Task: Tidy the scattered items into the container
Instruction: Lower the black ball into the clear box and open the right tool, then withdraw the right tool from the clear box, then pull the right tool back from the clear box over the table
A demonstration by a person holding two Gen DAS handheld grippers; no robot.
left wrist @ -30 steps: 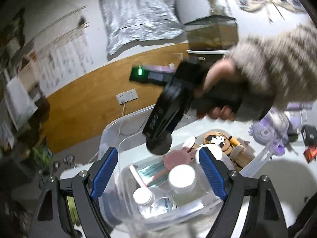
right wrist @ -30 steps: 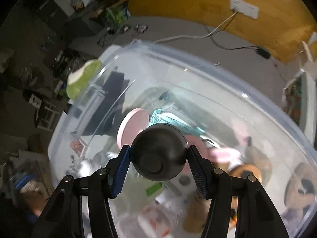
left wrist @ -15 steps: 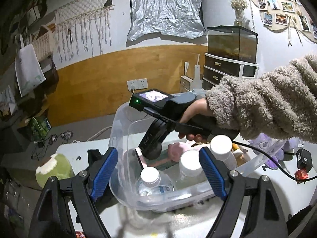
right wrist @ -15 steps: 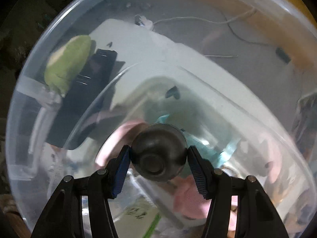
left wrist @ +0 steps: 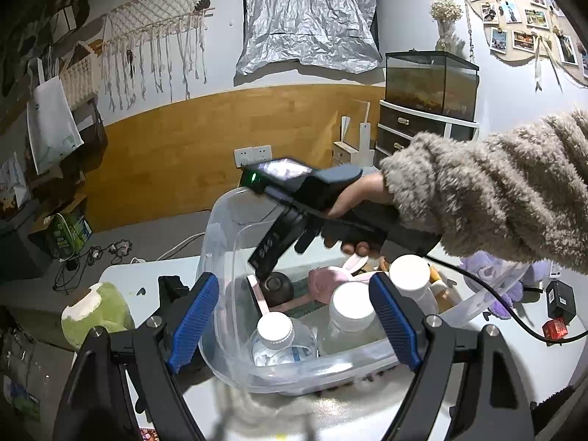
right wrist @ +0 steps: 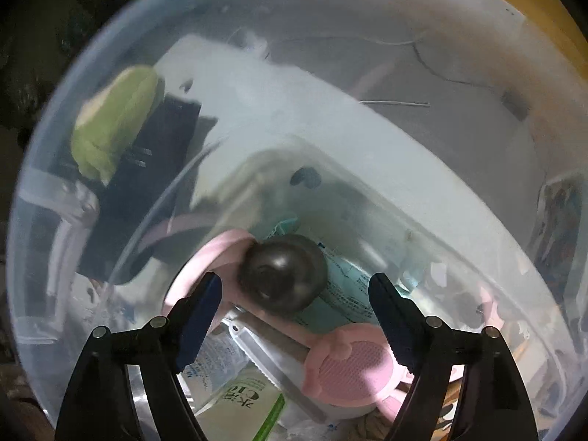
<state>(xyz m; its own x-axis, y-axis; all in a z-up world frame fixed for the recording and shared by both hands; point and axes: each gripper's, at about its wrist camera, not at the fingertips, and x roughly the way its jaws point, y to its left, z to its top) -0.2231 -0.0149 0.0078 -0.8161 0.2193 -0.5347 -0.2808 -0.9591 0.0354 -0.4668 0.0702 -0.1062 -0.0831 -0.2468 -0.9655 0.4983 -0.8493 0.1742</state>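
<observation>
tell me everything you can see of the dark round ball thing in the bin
The dark ball is a smooth, glossy, near-black sphere with a shallow round dimple facing the right wrist camera. It lies free inside the clear plastic bin, resting against a pink disc and over a teal packet. The right gripper is open just behind it, fingers apart and not touching. From the left wrist view it sits just under the right gripper's tip.

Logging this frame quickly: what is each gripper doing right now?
Left gripper: open, holding nothing, straddling the clear plastic container.
Right gripper: open inside the container; the dark round ball lies free.
</observation>
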